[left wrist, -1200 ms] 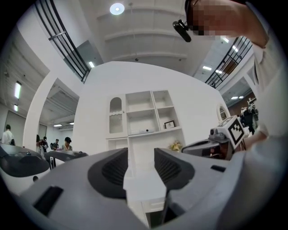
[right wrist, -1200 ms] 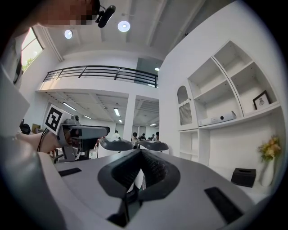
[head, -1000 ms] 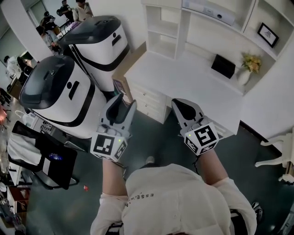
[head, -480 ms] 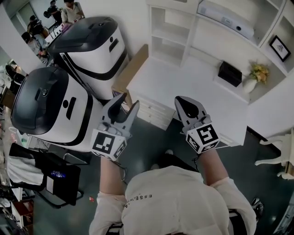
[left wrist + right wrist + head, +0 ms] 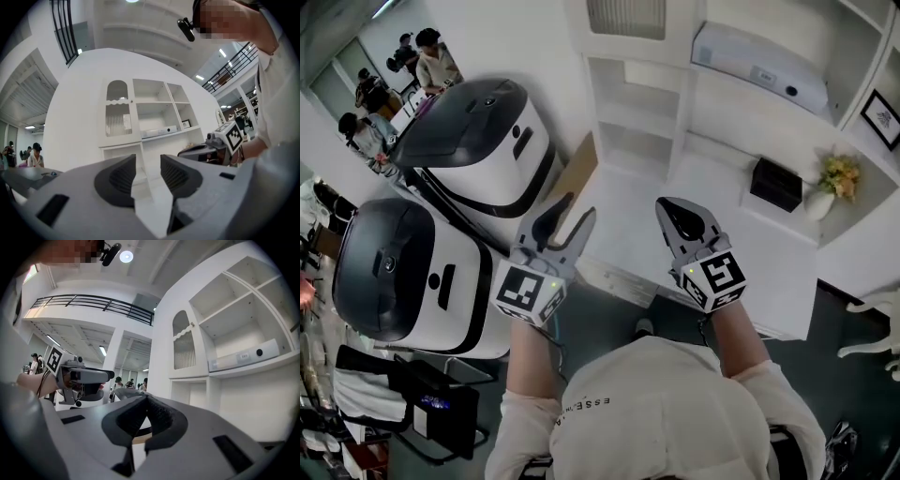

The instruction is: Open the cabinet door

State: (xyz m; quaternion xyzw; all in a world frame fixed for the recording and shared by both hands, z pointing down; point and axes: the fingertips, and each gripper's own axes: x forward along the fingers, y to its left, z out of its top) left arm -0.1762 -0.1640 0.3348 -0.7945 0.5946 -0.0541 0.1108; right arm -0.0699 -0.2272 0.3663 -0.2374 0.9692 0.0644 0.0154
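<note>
The white shelf unit's cabinet door (image 5: 623,17), with an arched top and a ribbed glass panel, is shut at the upper left of the unit. It also shows in the left gripper view as the door (image 5: 117,117) and in the right gripper view as the door (image 5: 183,347). My left gripper (image 5: 577,208) is open and empty, held over the desk's left end, well short of the door. My right gripper (image 5: 673,214) is shut on nothing, beside it over the white desk top (image 5: 722,187). Both point towards the unit. The left gripper (image 5: 147,174) shows a clear gap; the right gripper (image 5: 146,416) has its pads touching.
Two large white-and-black machines (image 5: 483,136) (image 5: 394,277) stand at the left. A white device (image 5: 759,64), a black box (image 5: 776,185), a flower vase (image 5: 832,178) and a framed picture (image 5: 881,117) sit on the shelves and desk. People (image 5: 431,61) stand far left. Drawers (image 5: 614,274) lie under the desk.
The view has shifted up and nearer the shelf unit, bringing the cabinet door into sight. Both grippers have advanced over the desk. Their jaws have not changed.
</note>
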